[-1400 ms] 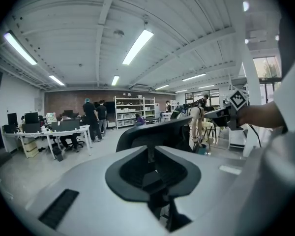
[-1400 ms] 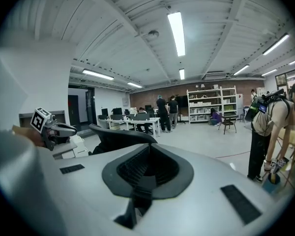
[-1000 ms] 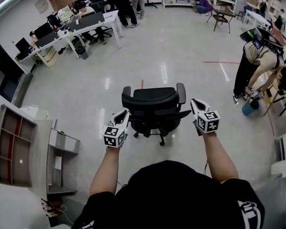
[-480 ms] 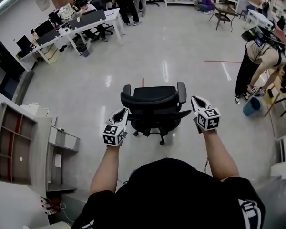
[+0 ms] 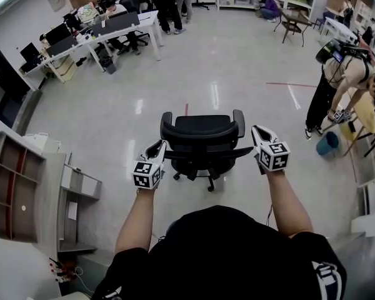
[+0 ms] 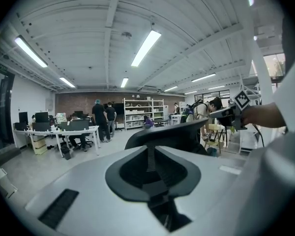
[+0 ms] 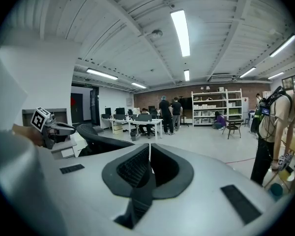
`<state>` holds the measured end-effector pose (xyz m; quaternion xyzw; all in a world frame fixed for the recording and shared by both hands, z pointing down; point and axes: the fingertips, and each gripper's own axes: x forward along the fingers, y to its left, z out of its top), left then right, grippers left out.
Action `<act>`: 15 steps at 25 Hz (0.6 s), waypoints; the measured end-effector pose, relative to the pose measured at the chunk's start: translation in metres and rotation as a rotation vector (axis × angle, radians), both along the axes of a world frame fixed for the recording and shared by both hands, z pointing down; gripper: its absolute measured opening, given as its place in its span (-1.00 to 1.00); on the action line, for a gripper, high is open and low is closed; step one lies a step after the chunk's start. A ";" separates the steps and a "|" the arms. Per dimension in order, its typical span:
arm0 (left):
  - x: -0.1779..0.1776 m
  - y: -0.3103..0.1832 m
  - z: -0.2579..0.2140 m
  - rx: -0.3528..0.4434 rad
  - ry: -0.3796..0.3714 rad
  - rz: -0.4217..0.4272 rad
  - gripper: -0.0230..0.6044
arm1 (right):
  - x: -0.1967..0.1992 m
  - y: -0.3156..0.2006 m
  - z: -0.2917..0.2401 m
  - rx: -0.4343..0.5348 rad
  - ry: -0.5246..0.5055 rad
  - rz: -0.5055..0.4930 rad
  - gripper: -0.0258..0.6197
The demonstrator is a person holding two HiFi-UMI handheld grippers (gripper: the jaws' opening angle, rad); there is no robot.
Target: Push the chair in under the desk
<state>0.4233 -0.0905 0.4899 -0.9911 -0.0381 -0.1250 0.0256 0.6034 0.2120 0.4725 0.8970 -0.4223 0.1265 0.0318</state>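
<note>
Since a sec ago the L gripper (image 5: 157,147) has been shifting a little left & up-frame. The R gripper (image 5: 257,132) & the office chair (image 5: 203,136) are staying put.

The chair is standing on its wheeled base (image 5: 207,175) on the open glossy floor (image 5: 237,61), right in front of the wearer & well apart from the white desks (image 5: 122,30) at upper left. It is facing away from the wearer: the backrest is nearest, and the seat & both armrests are pointing up-frame toward the far shelving. The backrest's long top edge is running left-right btwn the two grippers. The L gripper is hovering just beside its left end & the R gripper just beside its right end; contact can't be told. Both grippers are holding their jaws pressed together w/ nothing btwn them.

Only the head view is showing the chair's base, seat & armrests, plus a grey shelf unit (image 5: 25,192) at left. The L gripper view is giving just the backrest's curved top edge beyond the closed jaws, w/ the R gripper past it at right. The R gripper view is putting the backrest low left w/ the L gripper behind it. It is also showing a bending person (image 7: 273,132) at right & ceiling strip lights (image 7: 179,26).
</note>
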 end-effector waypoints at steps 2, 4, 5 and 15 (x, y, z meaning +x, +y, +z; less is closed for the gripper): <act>0.000 -0.004 0.000 0.002 -0.001 0.007 -0.77 | 0.000 -0.003 -0.001 -0.001 0.001 0.007 -0.91; 0.001 -0.008 0.002 0.002 -0.005 0.015 -0.77 | -0.001 -0.007 0.000 -0.007 0.001 0.010 -0.91; 0.001 -0.010 0.004 0.001 -0.007 0.018 -0.77 | -0.001 -0.009 0.001 -0.010 0.002 0.010 -0.91; 0.009 -0.026 0.015 0.002 -0.030 0.048 -0.77 | 0.000 -0.021 0.013 -0.052 -0.026 0.008 -0.90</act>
